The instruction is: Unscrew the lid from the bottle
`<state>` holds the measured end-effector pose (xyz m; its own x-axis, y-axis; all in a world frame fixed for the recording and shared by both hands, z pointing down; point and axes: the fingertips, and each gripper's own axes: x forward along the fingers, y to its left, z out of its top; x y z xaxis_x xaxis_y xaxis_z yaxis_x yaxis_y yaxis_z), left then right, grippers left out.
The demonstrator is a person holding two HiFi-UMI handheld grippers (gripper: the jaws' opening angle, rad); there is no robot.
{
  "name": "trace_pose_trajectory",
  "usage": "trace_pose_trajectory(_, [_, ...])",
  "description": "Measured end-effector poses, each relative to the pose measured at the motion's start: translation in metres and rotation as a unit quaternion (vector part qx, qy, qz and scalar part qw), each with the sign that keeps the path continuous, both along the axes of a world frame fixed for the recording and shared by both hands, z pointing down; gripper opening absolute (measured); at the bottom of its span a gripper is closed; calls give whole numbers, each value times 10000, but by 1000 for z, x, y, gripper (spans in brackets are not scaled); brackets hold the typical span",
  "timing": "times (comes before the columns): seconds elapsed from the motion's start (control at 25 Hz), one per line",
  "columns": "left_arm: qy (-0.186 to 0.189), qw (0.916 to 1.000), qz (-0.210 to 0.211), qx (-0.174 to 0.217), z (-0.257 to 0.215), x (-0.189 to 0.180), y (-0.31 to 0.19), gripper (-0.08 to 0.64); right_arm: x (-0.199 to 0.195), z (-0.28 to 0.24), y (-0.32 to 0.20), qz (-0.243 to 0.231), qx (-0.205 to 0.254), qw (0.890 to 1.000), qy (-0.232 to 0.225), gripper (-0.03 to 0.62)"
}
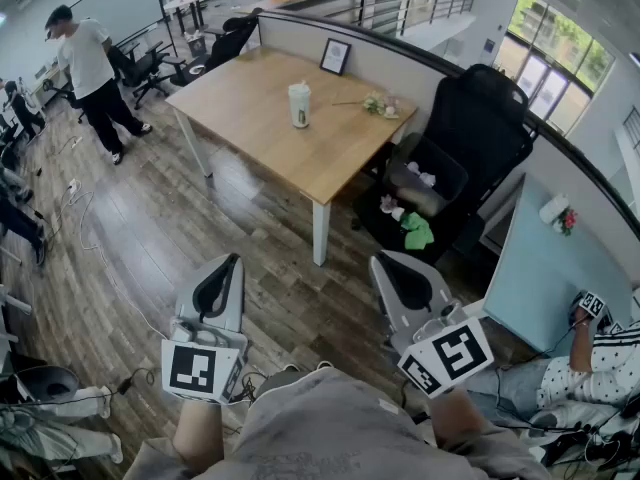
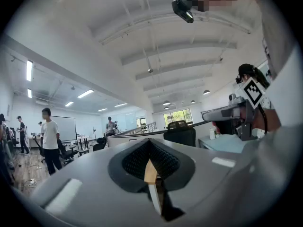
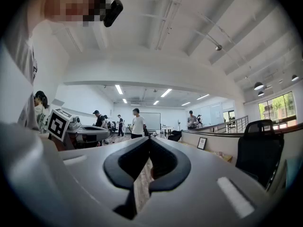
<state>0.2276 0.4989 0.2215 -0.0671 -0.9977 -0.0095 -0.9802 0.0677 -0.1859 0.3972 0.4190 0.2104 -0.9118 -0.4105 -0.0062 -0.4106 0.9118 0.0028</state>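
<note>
A whitish bottle (image 1: 299, 105) with its lid on stands upright on the wooden table (image 1: 270, 118), far ahead of both grippers. My left gripper (image 1: 230, 266) is held close to my body over the wood floor, its jaws shut with nothing between them. My right gripper (image 1: 384, 268) hangs beside it, likewise shut and empty. In the left gripper view the closed jaws (image 2: 150, 161) point level into the room, and the right gripper (image 2: 239, 113) shows at the right. In the right gripper view the closed jaws (image 3: 148, 158) also point level. The bottle is not visible in either gripper view.
A small flower sprig (image 1: 378, 105) and a picture frame (image 1: 335, 56) sit near the table's far side. A black office chair (image 1: 480, 133) holding cloth items stands right of the table. One person (image 1: 88, 68) stands at the left; another (image 1: 590, 353) sits at the right.
</note>
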Motion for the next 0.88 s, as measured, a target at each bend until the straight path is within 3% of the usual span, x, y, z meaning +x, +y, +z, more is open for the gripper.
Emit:
trace_pose_trajectory(0.52, [115, 9999, -123, 25, 0, 5, -14, 2, 15, 1, -22, 125, -144, 9992, -342, 14])
trace_pose_trajectory(0.56, [155, 9997, -186, 44, 1, 3, -15, 2, 17, 0, -26, 216, -137, 9987, -432, 58])
trace_pose_trajectory(0.6, [185, 9996, -223, 25, 3, 2, -18, 71, 18, 0, -30, 313, -125, 9983, -478, 247])
trace_pose_trajectory(0.64, [200, 9995, -227, -35, 7, 2, -21, 223, 18, 1, -34, 390, -110, 9980, -476, 295])
trace_pose_trajectory(0.68, [203, 9995, -223, -106, 11, 2, -23, 313, 18, 2, -37, 431, -100, 9980, -449, 321])
trace_pose_trajectory(0.88, [242, 9990, -366, -92, 14, -9, -27, 349, 13, 9, -45, 429, -138, 9984, -355, 328])
